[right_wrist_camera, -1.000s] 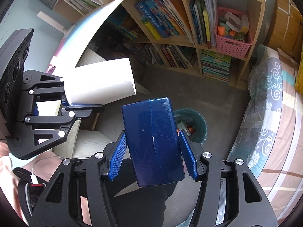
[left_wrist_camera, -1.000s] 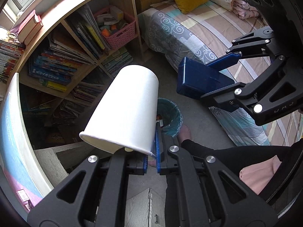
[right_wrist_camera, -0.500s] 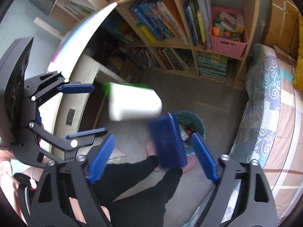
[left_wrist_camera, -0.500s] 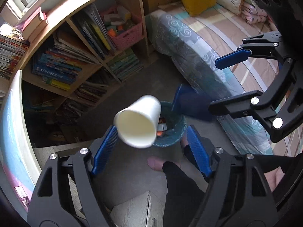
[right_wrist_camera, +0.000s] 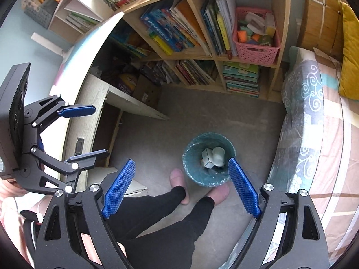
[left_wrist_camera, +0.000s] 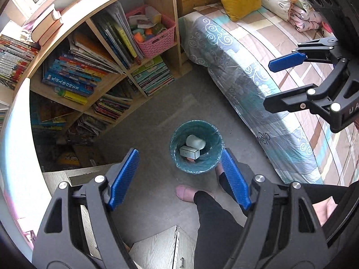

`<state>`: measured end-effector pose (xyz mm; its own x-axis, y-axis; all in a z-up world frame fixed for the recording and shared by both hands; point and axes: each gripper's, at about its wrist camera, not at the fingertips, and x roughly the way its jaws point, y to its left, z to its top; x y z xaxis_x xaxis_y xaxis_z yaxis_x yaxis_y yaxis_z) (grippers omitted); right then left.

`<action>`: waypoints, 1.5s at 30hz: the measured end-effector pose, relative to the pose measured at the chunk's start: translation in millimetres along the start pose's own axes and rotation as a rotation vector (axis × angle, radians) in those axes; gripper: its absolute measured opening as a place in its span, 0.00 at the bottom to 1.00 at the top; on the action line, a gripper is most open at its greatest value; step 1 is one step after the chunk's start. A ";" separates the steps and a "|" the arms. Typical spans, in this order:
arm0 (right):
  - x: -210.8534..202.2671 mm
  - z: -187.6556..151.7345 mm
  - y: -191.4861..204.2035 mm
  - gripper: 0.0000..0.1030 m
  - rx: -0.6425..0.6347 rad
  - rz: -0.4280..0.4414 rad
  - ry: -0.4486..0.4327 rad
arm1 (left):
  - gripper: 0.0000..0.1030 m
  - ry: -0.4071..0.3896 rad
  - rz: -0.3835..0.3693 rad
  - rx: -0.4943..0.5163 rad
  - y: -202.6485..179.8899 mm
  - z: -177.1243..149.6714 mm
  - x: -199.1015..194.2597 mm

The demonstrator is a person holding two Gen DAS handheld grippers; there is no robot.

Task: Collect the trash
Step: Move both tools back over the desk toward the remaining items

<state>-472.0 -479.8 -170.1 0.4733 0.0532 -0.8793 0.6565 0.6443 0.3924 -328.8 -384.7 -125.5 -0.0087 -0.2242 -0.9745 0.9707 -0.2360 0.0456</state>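
Note:
A round bin with a teal liner stands on the grey floor, also in the right wrist view. A white paper cup lies in it on top of a white box; both show in the right wrist view, cup and box. The blue box is not visible. My left gripper is open and empty, high above the bin. My right gripper is open and empty, also above it. Each gripper shows in the other's view, right and left.
A wooden bookshelf with books and a pink basket stands behind the bin. A bed with a patterned cover lies to the right. A wooden desk is at the left. The person's legs and feet are beside the bin.
Both grippers opened. The paper cup fell from the left one and the blue box from the right one, down to the bin. The cup now lies inside.

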 end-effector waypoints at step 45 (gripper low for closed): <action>4.5 44.3 83.1 0.83 -0.286 0.005 0.011 | 0.87 -0.138 0.116 -0.345 68.5 -67.2 -69.5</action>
<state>-389.3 -459.8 -129.5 0.4687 0.0638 -0.8810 0.4615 0.8328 0.3059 -245.6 -321.8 -69.4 0.0969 -0.3611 -0.9275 0.9906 0.1251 0.0548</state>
